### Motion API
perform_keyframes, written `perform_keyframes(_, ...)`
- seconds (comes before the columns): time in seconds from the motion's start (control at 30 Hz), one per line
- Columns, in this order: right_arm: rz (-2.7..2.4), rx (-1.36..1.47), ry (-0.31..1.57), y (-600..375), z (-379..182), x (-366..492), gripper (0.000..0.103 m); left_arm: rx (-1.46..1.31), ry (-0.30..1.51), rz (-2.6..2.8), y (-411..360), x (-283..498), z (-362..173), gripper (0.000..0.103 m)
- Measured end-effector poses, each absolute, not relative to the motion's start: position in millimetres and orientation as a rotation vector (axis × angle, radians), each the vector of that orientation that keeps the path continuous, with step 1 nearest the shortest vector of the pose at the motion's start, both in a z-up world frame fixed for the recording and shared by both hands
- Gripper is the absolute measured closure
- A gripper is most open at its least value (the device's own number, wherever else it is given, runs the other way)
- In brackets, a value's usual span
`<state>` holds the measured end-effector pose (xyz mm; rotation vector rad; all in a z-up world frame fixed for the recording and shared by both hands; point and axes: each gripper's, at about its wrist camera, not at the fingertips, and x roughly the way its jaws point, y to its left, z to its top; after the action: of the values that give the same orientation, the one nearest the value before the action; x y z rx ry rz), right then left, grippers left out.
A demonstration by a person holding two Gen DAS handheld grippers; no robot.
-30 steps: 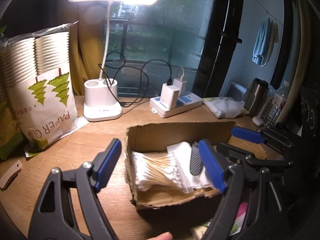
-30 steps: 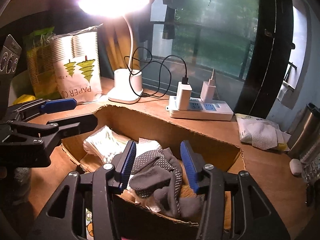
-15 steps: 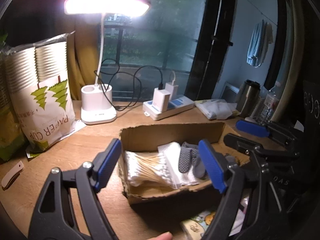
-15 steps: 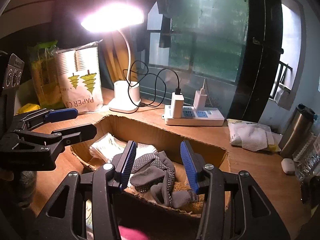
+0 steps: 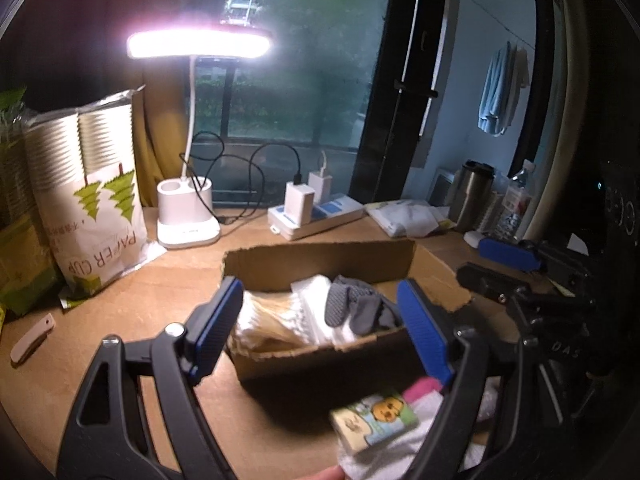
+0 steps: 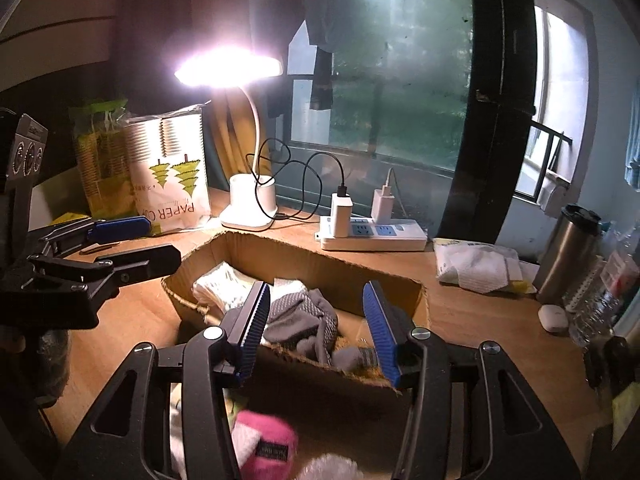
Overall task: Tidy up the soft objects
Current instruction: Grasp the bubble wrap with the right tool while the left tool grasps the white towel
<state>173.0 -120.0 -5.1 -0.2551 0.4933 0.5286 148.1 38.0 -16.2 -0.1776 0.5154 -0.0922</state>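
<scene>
A low cardboard box (image 5: 320,258) sits on the wooden desk and holds a bag of cotton swabs (image 5: 272,322), white packets and grey dotted gloves (image 5: 352,308). The box (image 6: 320,268) and gloves (image 6: 304,320) also show in the right wrist view. My left gripper (image 5: 320,332) is open and empty, raised in front of the box. My right gripper (image 6: 316,336) is open and empty over the box's near wall. A pink soft item (image 6: 266,446) and white cloths (image 5: 400,448) with a cartoon tissue pack (image 5: 374,420) lie in front of the box.
A lit desk lamp (image 5: 188,216), a paper cup bag (image 5: 88,208), a power strip with chargers (image 5: 316,216), a white mask pack (image 6: 476,266), a steel flask (image 6: 570,248) and water bottles stand along the back. A small knife (image 5: 30,340) lies at left.
Both grippers have pulled back and up from the box. The box looks smaller and farther. The pink item, tissue pack and white cloths have come into view below.
</scene>
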Motion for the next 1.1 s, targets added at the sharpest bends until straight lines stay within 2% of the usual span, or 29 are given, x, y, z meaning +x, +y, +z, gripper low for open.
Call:
perform_keyframes(0.3,0.492,-0.226,0.530,-148.2,-15.8,143.1,0.050,-0.175,0.591,-0.124,24.4,127.4,-38.0,0.022)
perform_keyframes(0.77,0.429,-0.163,0.698,-175.8,-73.9,128.6,0.049,-0.156,0.738,-0.195,-3.5,112.1,-83.2,0.022)
perform_keyframes(1.1,0.432,-0.118,0.800,-181.5,-102.7,123.6,0.049,-0.098,0.798,-0.303,-43.4,101.8,-94.1,0.022)
